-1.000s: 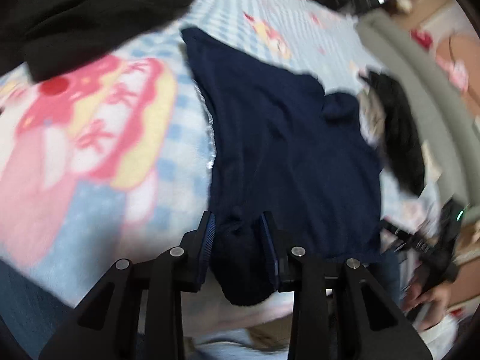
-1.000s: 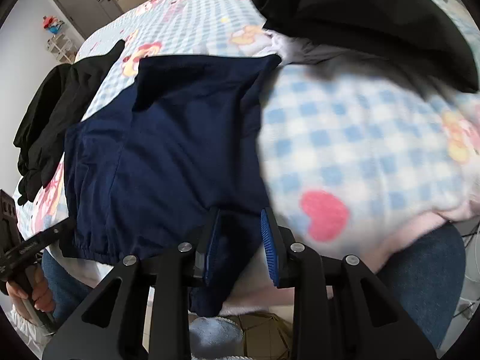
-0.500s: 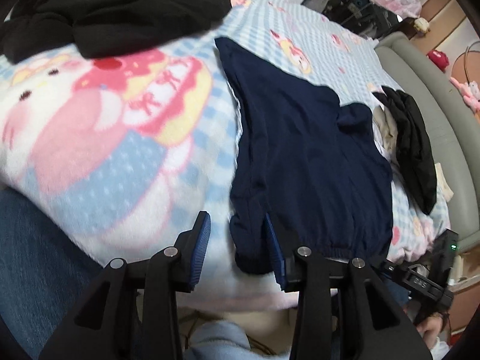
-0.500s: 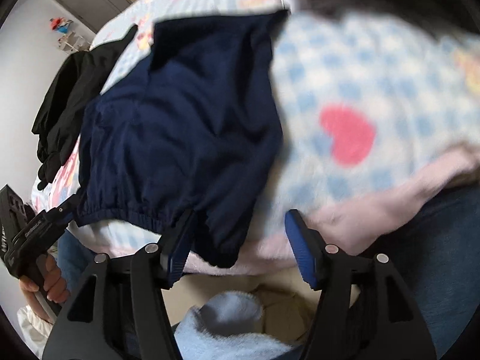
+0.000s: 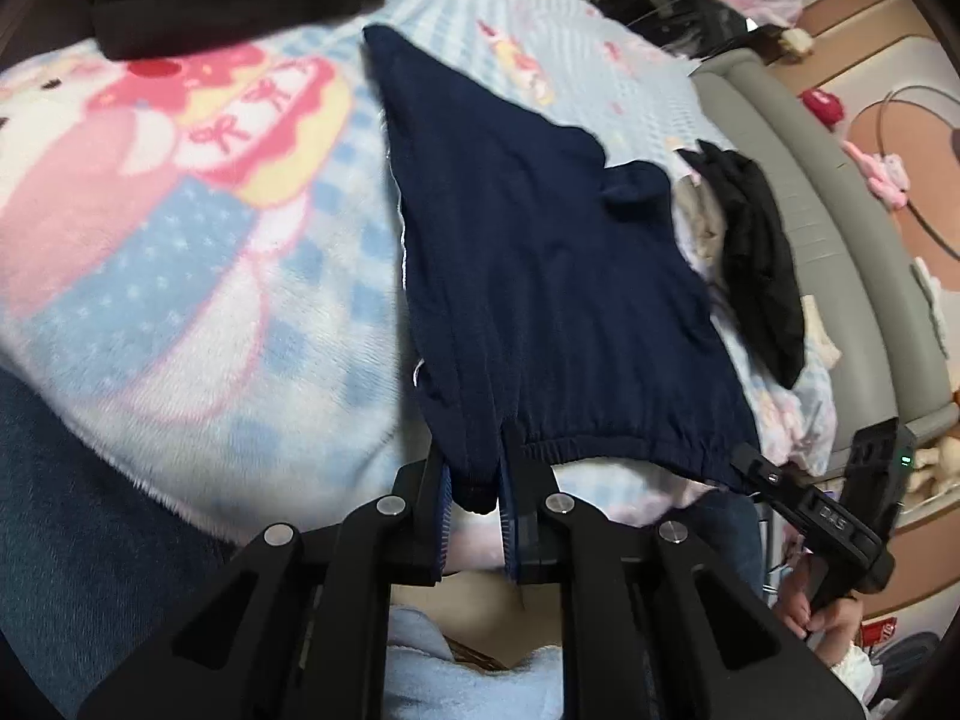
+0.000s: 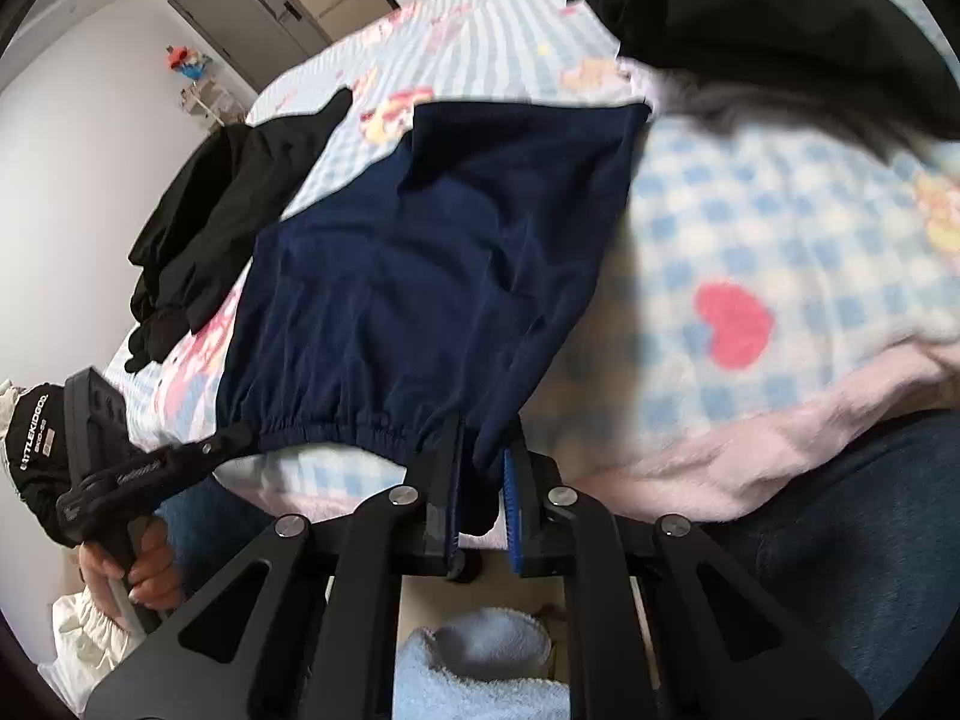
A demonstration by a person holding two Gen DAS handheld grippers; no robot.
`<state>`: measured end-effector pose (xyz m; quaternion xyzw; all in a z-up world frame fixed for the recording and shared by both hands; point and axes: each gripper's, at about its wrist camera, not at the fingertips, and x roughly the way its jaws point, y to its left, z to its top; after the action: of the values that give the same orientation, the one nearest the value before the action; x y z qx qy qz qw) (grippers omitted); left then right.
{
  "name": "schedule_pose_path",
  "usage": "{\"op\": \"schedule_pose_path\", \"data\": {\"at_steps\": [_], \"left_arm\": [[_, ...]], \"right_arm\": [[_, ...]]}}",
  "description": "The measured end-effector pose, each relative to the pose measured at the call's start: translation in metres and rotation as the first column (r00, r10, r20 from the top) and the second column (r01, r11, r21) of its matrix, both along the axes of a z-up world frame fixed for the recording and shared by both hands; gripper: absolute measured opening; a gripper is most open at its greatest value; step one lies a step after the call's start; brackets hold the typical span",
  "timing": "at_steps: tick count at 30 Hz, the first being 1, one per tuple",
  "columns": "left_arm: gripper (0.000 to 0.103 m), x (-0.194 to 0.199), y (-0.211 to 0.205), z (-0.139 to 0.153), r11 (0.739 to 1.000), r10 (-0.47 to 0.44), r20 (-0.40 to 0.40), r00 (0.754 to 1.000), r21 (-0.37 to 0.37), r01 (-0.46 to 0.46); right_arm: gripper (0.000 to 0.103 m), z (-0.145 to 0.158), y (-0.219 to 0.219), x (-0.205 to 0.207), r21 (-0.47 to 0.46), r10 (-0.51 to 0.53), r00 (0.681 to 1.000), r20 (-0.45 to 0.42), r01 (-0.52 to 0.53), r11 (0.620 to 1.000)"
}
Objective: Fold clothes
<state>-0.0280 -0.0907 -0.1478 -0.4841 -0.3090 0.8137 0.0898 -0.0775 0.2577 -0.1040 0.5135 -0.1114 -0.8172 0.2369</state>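
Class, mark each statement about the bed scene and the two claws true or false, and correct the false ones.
1. The left claw is shut on a corner of the navy garment. True; its jaws have just been closing.
2. The right claw hangs open, clear of all cloth. False: it is shut on the navy garment's other waistband corner, having just closed.
3. The navy garment lies on a blue checked blanket. True.
4. The navy garment is already folded into a small square. False: it lies spread out flat.
5. A black garment lies beside the navy one. True.
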Motion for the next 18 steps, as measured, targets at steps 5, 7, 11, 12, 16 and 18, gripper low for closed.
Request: {"op": "schedule_pose_path", "data": {"at_steps": [5, 7, 11, 12, 16, 18], "left_arm": [[0.015, 0.010, -0.001, 0.009, 1.000, -0.007, -0.008, 1.000, -0.002, 0.007], [0.026, 0.009, -0.004, 0.002, 0.999, 0.020, 0.046, 0.999, -0.044, -0.018], [0.038, 0.010, -0.014, -0.016, 0.998, 0.066, 0.118, 0.991, -0.030, -0.062], [0.038, 0.013, -0.015, -0.011, 0.997, 0.072, 0.101, 0.992, -0.032, -0.069], [0.038, 0.012, -0.010, 0.021, 0.990, 0.064, 0.009, 0.998, -0.126, -0.062], [0.049, 0.000, 0.000, 0.037, 0.991, -0.043, -0.018, 0.999, -0.124, 0.041]], "right_arm": [[0.009, -0.002, -0.002, -0.001, -0.025, -0.004, 1.000, 0.024, 0.005, 1.000], [0.009, -0.007, -0.011, -0.003, -0.018, 0.000, 0.999, 0.036, 0.000, 1.000], [0.012, -0.045, -0.019, -0.012, 0.051, -0.025, 0.986, 0.162, 0.017, 0.999], [0.012, -0.053, -0.017, -0.012, 0.048, -0.032, 0.982, 0.188, 0.023, 0.999], [0.017, -0.035, -0.004, -0.014, -0.016, -0.048, 0.990, 0.134, 0.051, 0.999], [0.026, -0.027, -0.003, -0.021, -0.013, -0.053, 0.996, 0.076, 0.054, 0.998]]}}
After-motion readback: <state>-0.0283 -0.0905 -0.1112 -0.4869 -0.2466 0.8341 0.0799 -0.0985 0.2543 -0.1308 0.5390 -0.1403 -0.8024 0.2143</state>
